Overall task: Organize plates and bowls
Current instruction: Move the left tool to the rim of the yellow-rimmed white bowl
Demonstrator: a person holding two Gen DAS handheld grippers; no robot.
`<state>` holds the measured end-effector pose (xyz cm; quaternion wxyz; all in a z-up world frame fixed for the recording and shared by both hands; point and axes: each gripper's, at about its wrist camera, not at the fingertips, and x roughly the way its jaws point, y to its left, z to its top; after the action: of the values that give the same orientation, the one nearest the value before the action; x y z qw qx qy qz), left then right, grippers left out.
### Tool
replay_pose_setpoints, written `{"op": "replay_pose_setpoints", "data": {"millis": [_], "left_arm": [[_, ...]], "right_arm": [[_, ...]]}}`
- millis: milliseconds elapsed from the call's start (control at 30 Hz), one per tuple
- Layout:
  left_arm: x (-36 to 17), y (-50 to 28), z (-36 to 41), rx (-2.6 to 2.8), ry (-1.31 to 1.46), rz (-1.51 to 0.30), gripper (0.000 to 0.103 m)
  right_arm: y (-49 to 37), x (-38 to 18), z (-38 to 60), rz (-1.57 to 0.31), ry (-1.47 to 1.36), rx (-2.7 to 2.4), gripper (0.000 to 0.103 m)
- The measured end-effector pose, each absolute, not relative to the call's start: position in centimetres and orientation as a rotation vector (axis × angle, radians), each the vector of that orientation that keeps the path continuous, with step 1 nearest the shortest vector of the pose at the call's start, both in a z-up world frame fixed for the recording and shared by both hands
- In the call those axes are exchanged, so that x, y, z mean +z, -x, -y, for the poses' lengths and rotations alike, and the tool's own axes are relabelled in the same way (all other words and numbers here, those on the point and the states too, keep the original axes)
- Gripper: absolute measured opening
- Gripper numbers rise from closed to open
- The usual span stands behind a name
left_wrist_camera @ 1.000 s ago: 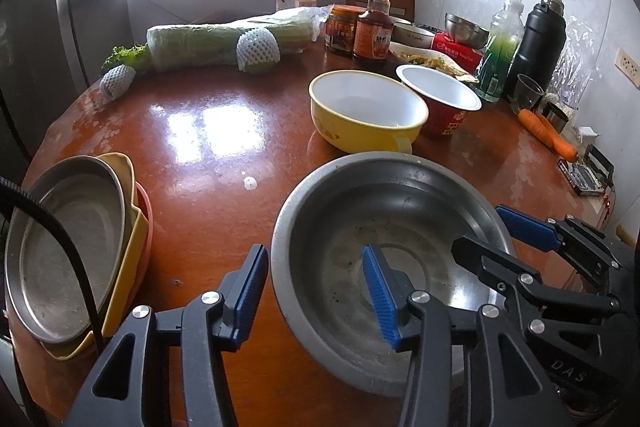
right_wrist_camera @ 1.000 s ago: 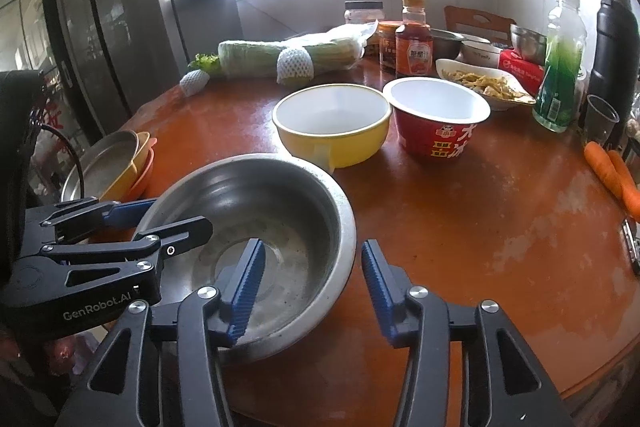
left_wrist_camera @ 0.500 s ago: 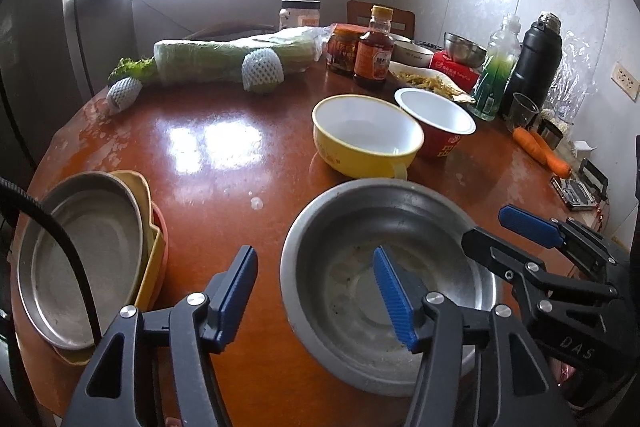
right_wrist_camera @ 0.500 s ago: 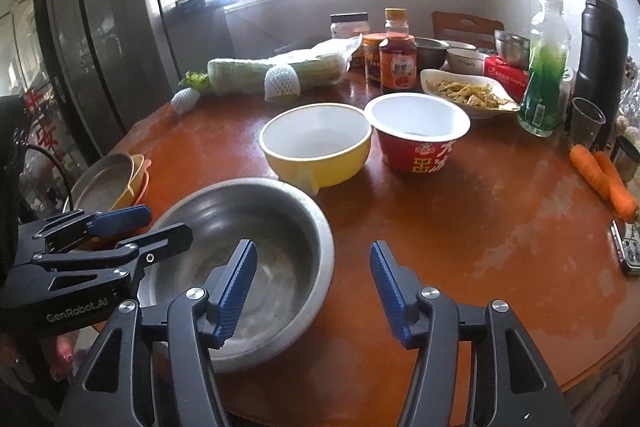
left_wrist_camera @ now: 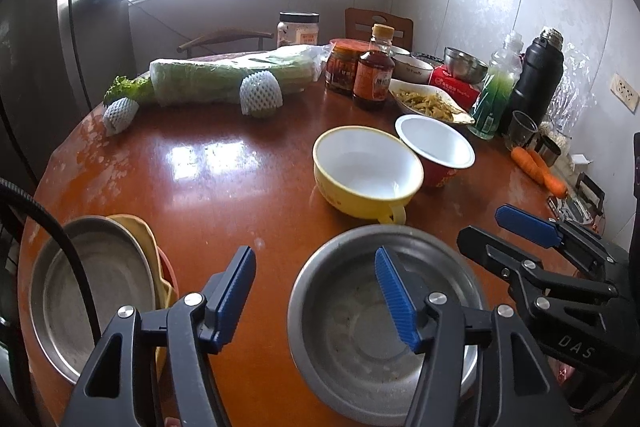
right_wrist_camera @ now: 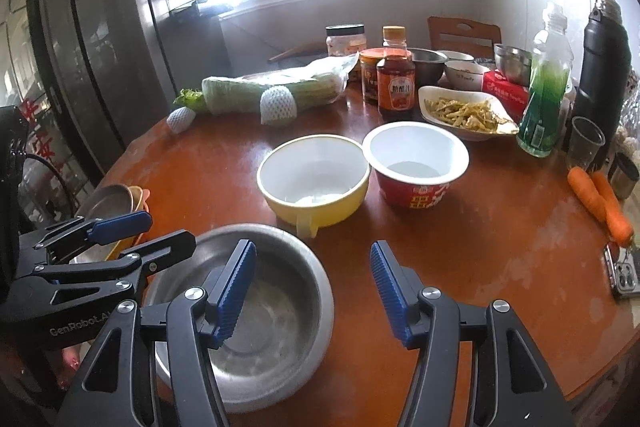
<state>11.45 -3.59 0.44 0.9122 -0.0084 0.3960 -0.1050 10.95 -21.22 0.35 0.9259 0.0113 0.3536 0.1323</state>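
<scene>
A large steel bowl (left_wrist_camera: 360, 339) (right_wrist_camera: 272, 315) rests on the round wooden table (left_wrist_camera: 224, 187), near its front edge. My left gripper (left_wrist_camera: 313, 251) hovers open above the bowl's left rim, its pads touching nothing. My right gripper (right_wrist_camera: 312, 245) hovers open over the bowl's right rim, also holding nothing. Each one shows in the other's view: the right gripper (left_wrist_camera: 486, 227) and the left gripper (right_wrist_camera: 168, 227). Behind the steel bowl stand a yellow bowl (left_wrist_camera: 368, 171) (right_wrist_camera: 316, 179) and a red paper bowl (left_wrist_camera: 436, 143) (right_wrist_camera: 416, 155). At the left edge, a steel plate (left_wrist_camera: 92, 291) lies on top of yellow and orange dishes.
Along the back lie a wrapped cabbage (left_wrist_camera: 224, 79), sauce bottle (left_wrist_camera: 374, 79), jars, a dish of food (left_wrist_camera: 428, 103), small bowls, a green bottle (left_wrist_camera: 496, 91) and a black flask (left_wrist_camera: 536, 79). Carrots (right_wrist_camera: 600, 199) and a phone (right_wrist_camera: 624, 275) lie at the right edge.
Both grippers have widened their jaws and lifted up and back from the steel bowl's rim. The bowl stays on the table.
</scene>
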Motion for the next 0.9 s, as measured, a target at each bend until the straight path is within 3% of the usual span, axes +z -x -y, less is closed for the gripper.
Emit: {"op": "replay_pose_setpoints", "data": {"millis": [900], "left_arm": [[1.6,-19.2,4.4,-0.22,0.033,-0.856,0.062]], "right_arm": [[-17.5,0.6,21.1,-0.79,-0.046,0.257,0.062]]}}
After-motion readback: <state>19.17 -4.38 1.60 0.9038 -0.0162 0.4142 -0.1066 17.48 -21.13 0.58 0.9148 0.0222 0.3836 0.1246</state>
